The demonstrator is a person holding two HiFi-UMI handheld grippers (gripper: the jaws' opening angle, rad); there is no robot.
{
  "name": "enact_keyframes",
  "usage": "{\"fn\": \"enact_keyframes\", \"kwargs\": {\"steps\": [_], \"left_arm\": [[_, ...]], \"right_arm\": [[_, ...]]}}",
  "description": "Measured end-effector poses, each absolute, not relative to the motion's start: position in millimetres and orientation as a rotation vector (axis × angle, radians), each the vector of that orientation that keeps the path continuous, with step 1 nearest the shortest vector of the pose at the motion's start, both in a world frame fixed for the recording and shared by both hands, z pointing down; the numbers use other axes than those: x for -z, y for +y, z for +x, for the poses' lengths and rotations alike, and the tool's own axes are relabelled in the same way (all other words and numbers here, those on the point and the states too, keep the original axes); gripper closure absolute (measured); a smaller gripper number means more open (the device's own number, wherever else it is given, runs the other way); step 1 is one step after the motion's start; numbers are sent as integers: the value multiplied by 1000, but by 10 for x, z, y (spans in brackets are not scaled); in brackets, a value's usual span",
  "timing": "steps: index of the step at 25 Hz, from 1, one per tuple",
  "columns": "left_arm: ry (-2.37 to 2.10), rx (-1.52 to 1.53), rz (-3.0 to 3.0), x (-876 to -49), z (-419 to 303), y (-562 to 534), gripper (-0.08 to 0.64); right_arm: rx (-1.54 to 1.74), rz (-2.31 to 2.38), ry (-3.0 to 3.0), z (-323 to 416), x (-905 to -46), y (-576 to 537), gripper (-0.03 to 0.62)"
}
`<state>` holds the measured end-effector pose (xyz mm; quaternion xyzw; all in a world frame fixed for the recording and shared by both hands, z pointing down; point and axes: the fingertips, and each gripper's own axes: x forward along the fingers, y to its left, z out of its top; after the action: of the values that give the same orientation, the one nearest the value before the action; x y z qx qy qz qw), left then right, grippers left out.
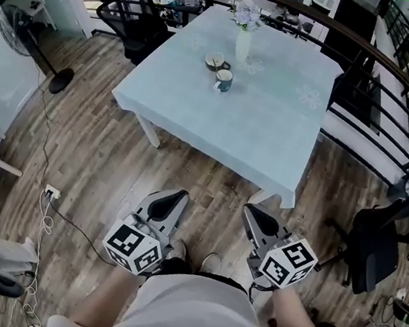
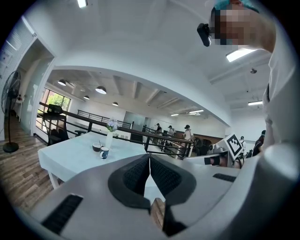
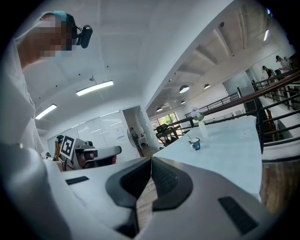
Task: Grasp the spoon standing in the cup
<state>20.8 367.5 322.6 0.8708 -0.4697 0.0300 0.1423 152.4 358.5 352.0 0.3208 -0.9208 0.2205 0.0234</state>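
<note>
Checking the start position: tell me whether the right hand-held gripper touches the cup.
Apart. The head view shows the right hand-held gripper held low over the floor, short of the table where the cup stands.

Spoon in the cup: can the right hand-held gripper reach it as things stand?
Probably not yet: the right hand-held gripper, shut, hangs short of the table, and the cup with the spoon stands far across it.

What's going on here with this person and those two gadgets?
A person stands back from the table, holding the left gripper and right gripper low, both with jaws together and empty. The cup with the spoon standing in it sits on the table beside a bowl and a flower vase, well away from both grippers. No grasp has begun.
</note>
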Motion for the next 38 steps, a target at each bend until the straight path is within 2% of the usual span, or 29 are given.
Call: {"fn": "enact_keyframes", "kwargs": {"steps": [19, 38], "left_arm": [[-1318, -43, 2498, -3531, -46, 2568, 535], [-1196, -102, 2470, -3967, -1198, 253, 535]], "right_arm": [[-742, 1035, -2770, 1364, -3911, 2548, 571], [-834, 1138, -2680, 226, -4229, 323, 571]]}}
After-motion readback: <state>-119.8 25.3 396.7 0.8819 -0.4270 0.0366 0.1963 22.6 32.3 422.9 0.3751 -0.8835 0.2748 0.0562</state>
